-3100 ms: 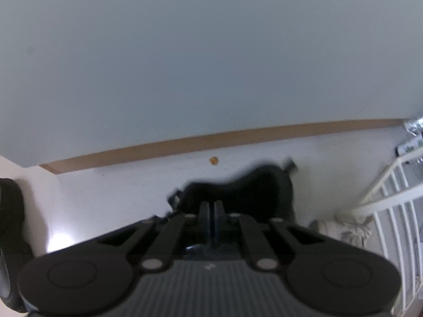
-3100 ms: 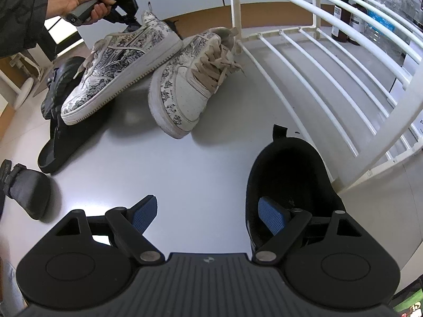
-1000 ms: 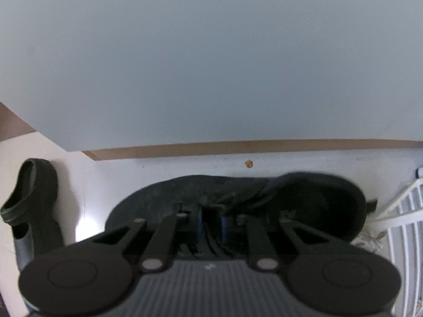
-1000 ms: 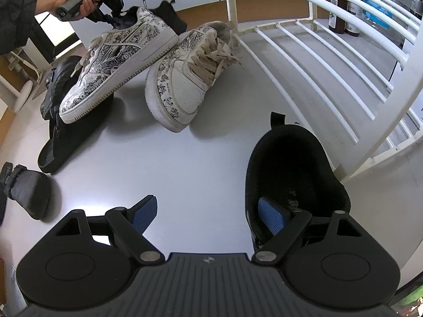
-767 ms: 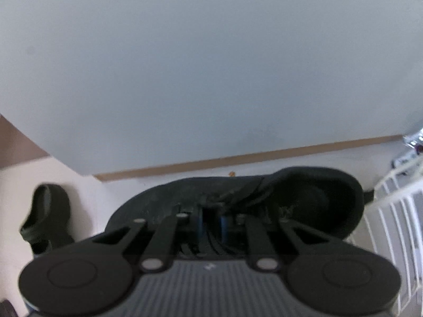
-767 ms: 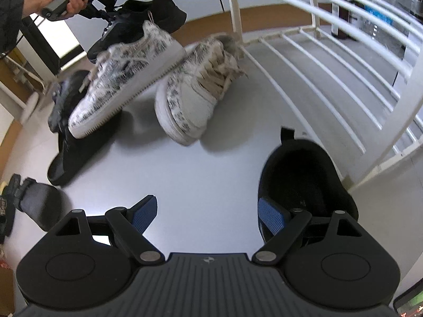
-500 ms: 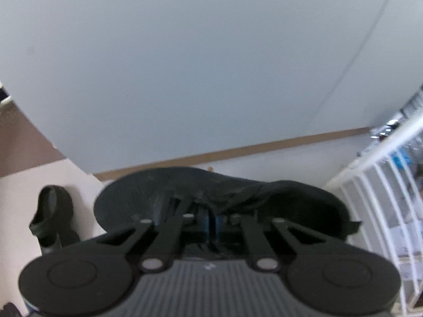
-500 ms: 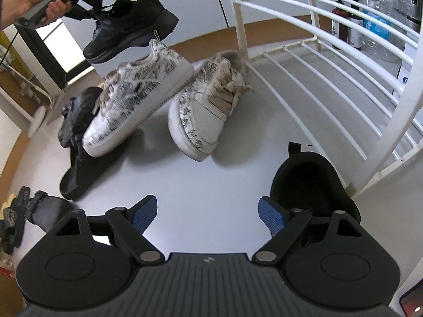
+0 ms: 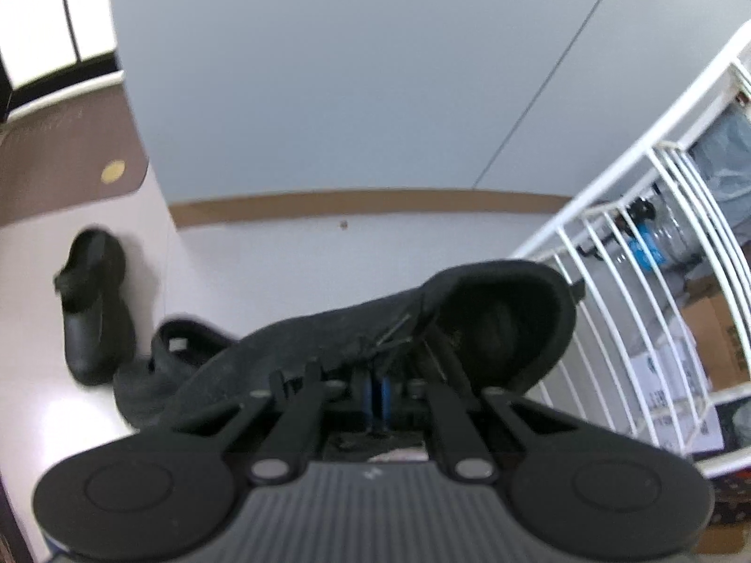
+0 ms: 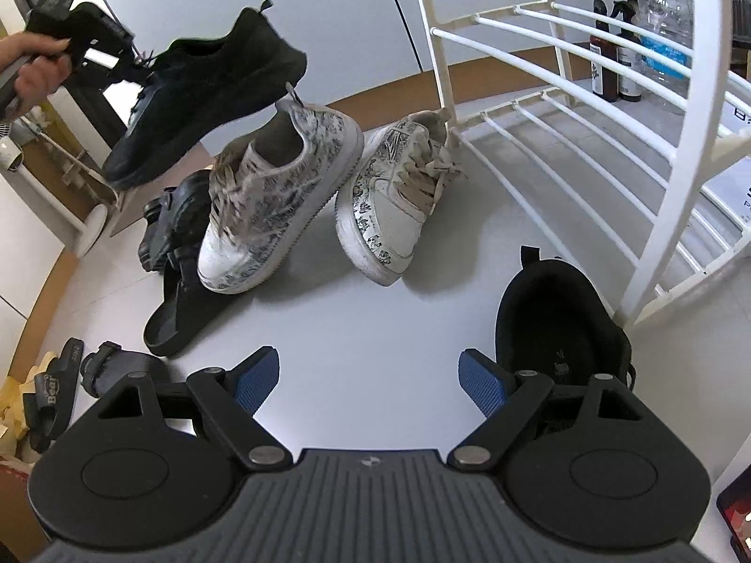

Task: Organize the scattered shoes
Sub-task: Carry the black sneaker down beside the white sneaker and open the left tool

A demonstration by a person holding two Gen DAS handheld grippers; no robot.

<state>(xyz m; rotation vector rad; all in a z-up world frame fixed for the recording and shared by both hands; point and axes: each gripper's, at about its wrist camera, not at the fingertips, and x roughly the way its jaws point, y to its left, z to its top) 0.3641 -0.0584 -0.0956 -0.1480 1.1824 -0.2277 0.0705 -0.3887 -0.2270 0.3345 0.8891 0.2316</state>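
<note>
A pale, glossy floor (image 10: 375, 328) is running up to a grey wall with a brown skirting strip, and a white wire shoe rack (image 10: 586, 108) is standing at the right of the scene.

**Left gripper.** The left gripper (image 9: 378, 391) is carrying a black sneaker (image 10: 206, 89) clear of the floor. Its jaws are standing fully closed, pinching the sneaker at the lace and tongue area. In the right wrist view the person's hand (image 10: 33, 70) is gripping the tool handle at upper left, and the sneaker is hanging with its heel high and toward the rack and its toe low and away from it. In the left wrist view the heel opening is pointing toward the rack bars, which are lying to the right of the fingers.

**Right gripper.** The right gripper (image 10: 371, 377) is hovering over bare floor with its jaws spread wide and nothing between the blue pads (image 10: 483, 387). A second black sneaker (image 10: 558, 328) is resting on the floor just beside the right-hand pad, at the foot of the rack, its long axis running roughly along the gripper's pointing line.

**Other footwear.** Two white patterned sneakers (image 10: 281, 197) are lying near the middle of the floor, the left one propped on a black slide sandal (image 10: 187, 300).

**Governing relation.** The carried sneaker is sitting well left of the rack; the coming move is probably a rightward transfer, heel leading. The right gripper is nearer the floor sneaker, which is lying outside its jaws, to the right.
</note>
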